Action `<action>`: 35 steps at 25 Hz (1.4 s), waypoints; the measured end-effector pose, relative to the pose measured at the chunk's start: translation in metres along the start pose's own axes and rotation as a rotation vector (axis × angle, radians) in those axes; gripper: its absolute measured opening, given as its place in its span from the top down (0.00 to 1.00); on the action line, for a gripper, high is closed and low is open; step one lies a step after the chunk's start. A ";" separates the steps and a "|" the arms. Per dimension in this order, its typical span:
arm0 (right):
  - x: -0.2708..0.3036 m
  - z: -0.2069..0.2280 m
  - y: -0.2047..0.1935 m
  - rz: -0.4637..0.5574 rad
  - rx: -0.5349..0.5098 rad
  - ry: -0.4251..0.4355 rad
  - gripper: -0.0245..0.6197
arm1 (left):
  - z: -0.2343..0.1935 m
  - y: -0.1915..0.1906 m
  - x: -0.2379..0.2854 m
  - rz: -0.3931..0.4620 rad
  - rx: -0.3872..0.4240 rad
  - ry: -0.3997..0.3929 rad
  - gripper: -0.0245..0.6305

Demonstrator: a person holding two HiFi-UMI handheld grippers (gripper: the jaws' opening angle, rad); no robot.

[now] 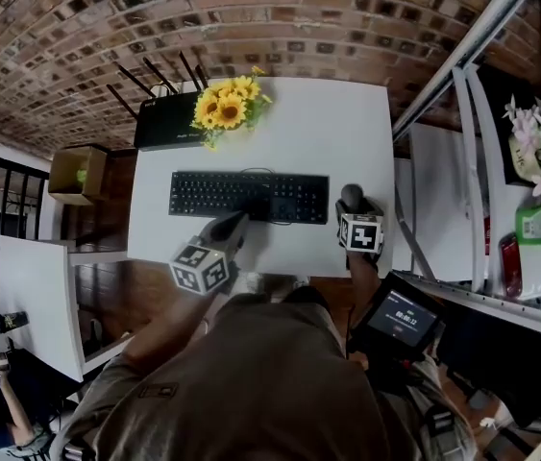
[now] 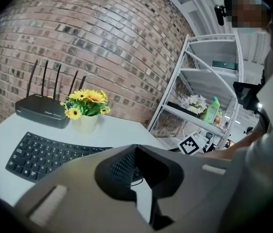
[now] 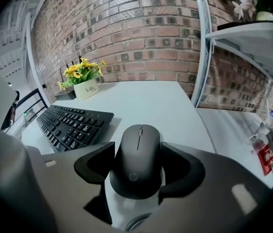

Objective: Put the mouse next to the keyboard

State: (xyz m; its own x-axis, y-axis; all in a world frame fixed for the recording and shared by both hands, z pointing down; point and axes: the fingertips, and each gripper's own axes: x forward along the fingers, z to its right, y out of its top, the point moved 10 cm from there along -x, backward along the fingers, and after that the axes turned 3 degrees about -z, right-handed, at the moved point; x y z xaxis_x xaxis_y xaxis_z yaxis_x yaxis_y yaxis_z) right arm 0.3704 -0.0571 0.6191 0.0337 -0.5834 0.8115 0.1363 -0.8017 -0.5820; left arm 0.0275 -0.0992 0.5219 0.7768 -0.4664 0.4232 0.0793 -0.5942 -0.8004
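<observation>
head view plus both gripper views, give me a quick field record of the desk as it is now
mouse: black, between the jaws of the right gripper, which press on its sides
mouse position: just past the right end of the keyboard
mouse touching table: cannot tell
keyboard: black, flat on the white table
left gripper: shut, empty, at the keyboard's near edge
behind keyboard: router, potted sunflowers

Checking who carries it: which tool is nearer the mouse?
Right. The right tool grips the mouse by its sides, just right of the keyboard. The left tool, shut, is at the keyboard's near edge, apart from the mouse.
</observation>
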 end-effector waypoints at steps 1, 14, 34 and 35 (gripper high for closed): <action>0.001 -0.001 0.000 -0.007 0.006 -0.007 0.48 | -0.002 0.001 0.000 0.000 0.000 0.000 0.97; 0.003 0.002 -0.002 -0.035 0.019 -0.010 0.43 | -0.010 0.002 0.000 0.023 -0.029 0.020 0.97; -0.091 -0.035 -0.015 0.250 -0.095 0.157 0.82 | 0.021 -0.029 -0.020 0.069 -0.054 0.048 0.97; -0.098 -0.043 -0.017 0.264 -0.096 0.172 0.86 | 0.021 -0.029 -0.023 0.075 -0.051 0.039 0.97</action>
State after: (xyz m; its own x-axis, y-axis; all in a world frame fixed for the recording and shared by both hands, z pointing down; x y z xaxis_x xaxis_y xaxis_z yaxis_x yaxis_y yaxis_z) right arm 0.3227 0.0080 0.5471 -0.1137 -0.7798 0.6156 0.0513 -0.6234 -0.7802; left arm 0.0203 -0.0577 0.5267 0.7541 -0.5355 0.3803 -0.0104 -0.5886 -0.8083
